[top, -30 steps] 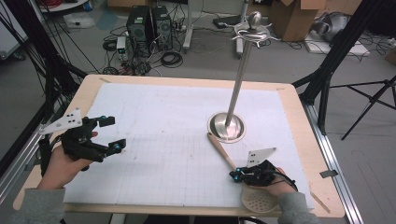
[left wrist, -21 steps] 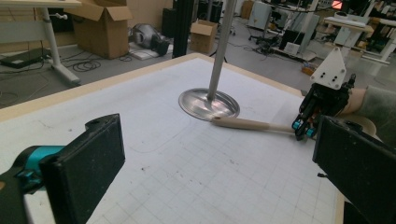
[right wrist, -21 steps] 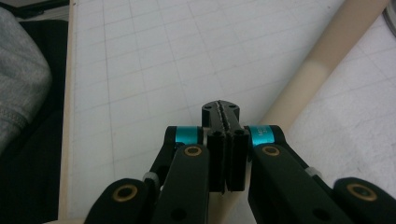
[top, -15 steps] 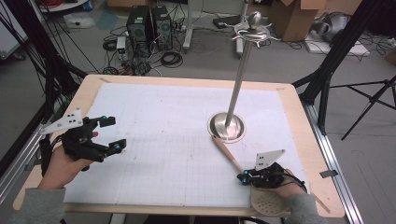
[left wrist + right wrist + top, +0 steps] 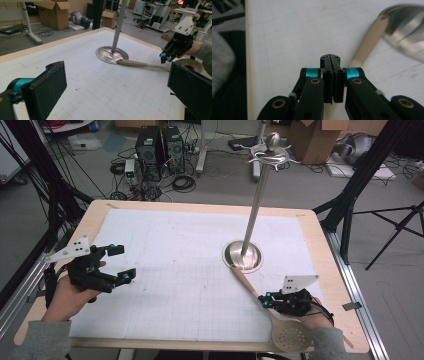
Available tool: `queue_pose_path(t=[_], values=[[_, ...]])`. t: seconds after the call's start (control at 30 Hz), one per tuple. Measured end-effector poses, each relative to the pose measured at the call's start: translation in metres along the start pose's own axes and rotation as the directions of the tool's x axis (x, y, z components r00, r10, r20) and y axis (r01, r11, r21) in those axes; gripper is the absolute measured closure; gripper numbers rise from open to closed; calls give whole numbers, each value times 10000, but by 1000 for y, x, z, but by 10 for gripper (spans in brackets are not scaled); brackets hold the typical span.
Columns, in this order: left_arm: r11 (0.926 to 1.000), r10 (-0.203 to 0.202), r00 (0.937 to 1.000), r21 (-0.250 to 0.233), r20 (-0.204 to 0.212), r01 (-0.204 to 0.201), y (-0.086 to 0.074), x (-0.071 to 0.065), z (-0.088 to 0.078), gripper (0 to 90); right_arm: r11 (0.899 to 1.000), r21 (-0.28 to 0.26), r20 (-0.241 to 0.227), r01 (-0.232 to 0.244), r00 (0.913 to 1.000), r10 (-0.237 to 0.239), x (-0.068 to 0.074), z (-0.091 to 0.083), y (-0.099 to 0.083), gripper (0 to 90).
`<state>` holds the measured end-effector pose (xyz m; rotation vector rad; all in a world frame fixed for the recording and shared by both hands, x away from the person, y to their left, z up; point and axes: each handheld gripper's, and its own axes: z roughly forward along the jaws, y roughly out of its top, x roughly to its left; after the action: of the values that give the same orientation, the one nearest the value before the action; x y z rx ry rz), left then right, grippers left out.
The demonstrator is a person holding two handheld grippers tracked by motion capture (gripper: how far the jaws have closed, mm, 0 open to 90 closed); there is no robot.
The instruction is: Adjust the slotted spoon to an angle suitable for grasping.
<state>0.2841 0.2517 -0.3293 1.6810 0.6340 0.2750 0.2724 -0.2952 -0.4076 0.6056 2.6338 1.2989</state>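
A pale wooden slotted spoon [image 5: 247, 285] lies on the white mat. Its handle tip rests against the round steel base [image 5: 242, 255] of a tall metal stand, and its perforated bowl [image 5: 290, 335] is at the near edge. My right gripper [image 5: 264, 299] hovers at the handle's lower part with its jaws pressed flat together and nothing between them. In the right gripper view the handle [image 5: 368, 41] runs beside and under the right gripper [image 5: 331, 58]. My left gripper [image 5: 122, 264] is held open at the left of the mat, far from the spoon [image 5: 140, 64].
The stand's pole [image 5: 257, 205] rises from the base to a hooked top. The wooden table rim [image 5: 332, 265] frames the mat. Beyond the table are computers, cables, cardboard boxes and tripod legs on the floor.
The right hand and its gripper have shifted slightly to the right along the spoon, and the spoon's bowl has slid a little right. The left gripper has stayed put.
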Motion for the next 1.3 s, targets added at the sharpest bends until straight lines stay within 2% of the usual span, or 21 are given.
queue_pose_path(t=[0.1,0.2,0.37,0.5,0.57,0.63,0.77,1.0,1.03,1.1,1.2,1.3], values=[[10000,-8,10000,19,-6,8,-1,1,0,26,9997,-149,643,-208,9977,217,2,-3,9,897],[10000,-25,10000,17,-8,25,-1,0,0,26,9990,241,1210,-373,9921,342,0,4,13,896],[10000,-41,10000,30,-34,41,-1,1,-1,26,9935,1025,1544,-492,9875,330,-3,18,11,897],[9999,-59,10000,92,-76,60,-3,2,-1,26,9905,1106,2074,-821,9766,578,-8,21,10,897],[9999,-84,9999,114,-113,85,-4,2,-2,26,9885,1165,2166,-965,9738,695,-10,22,9,897],[9999,-100,9999,114,-134,102,-4,2,-3,26,9845,1418,2196,-1034,9730,705,-12,24,8,897],[9999,-88,9998,51,-153,88,-4,1,-5,26,9785,1781,2016,-1041,9772,673,-12,29,7,897],[9999,-85,9998,135,-168,87,-5,2,-4,26,9789,1747,1824,-1055,9805,731,-13,30,7,896],[9999,-83,9999,145,-149,85,-5,2,-4,26,9794,1726,1654,-1051,9833,763,-13,30,7,896],[9999,-97,9998,142,-160,99,-5,2,-4,26,9802,1815,1398,-788,9887,536,-11,33,10,896],[9999,-81,9998,146,-178,84,-5,2,-4,26,9750,2172,1385,-460,9902,159,-9,35,15,896],[9998,-103,9997,137,-203,106,-5,2,-4,26,9736,2257,1246,-348,9922,65,-8,38,18,896]])
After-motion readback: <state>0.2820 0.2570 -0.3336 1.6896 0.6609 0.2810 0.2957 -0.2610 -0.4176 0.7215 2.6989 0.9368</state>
